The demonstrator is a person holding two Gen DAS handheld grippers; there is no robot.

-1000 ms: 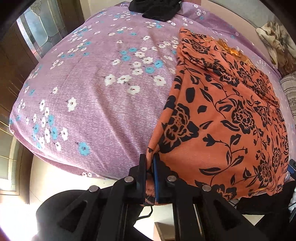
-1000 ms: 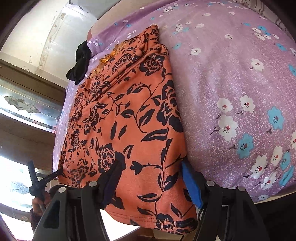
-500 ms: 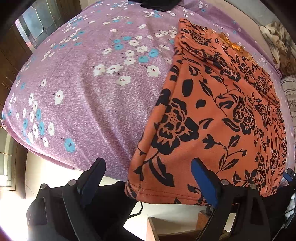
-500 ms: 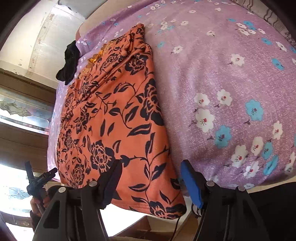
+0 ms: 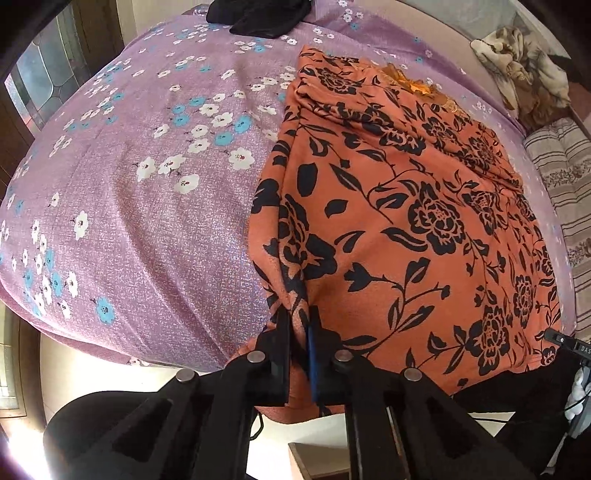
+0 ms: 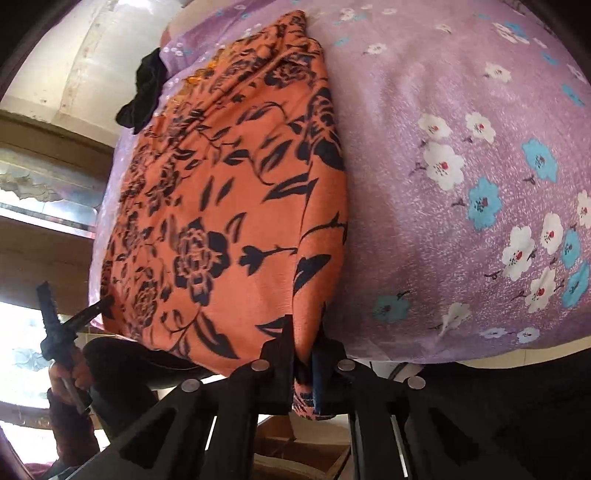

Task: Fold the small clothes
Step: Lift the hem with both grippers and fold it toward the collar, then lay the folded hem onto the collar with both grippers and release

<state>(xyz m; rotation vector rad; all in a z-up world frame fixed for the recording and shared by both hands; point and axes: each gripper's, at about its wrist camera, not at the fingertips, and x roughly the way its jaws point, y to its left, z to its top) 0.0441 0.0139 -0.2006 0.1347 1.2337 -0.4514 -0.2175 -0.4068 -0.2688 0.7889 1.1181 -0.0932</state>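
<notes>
Orange floral garment (image 5: 424,221) lies flat along the bed, lengthwise away from the cameras, near hem hanging just over the bed's near edge. Change: half a second ago both grippers stood wide open, straddling the hem corners; now both are clenched on it. Left gripper (image 5: 300,328) pinches the garment's left near corner, cloth bunched into a ridge between the pads. Right gripper (image 6: 304,343) has the right near corner, fabric tucked between its fingers and drooping below them. Also, a second ago the left was already clamped at that corner, so it let go and re-gripped, probably for a better bite. Judgement: both near corners secured, so the setup is ready for a fold of the hem up toward the far end; no fold made yet, cloth not lifted. Far end looks rumpled, with some yellow trim, may need smoothing after. Surface: purple bedsheet (image 5: 147,203) with white and blue flowers, soft and domed, so expect drag. Black garment (image 5: 258,18) at the bed's far edge, apart from the orange one. Striped cushion (image 5: 561,177) and a crumpled beige cloth (image 5: 524,70) off to the side. Patterned glass panel in a wooden frame (image 6: 48,177) beside the bed; bright floor below.
</notes>
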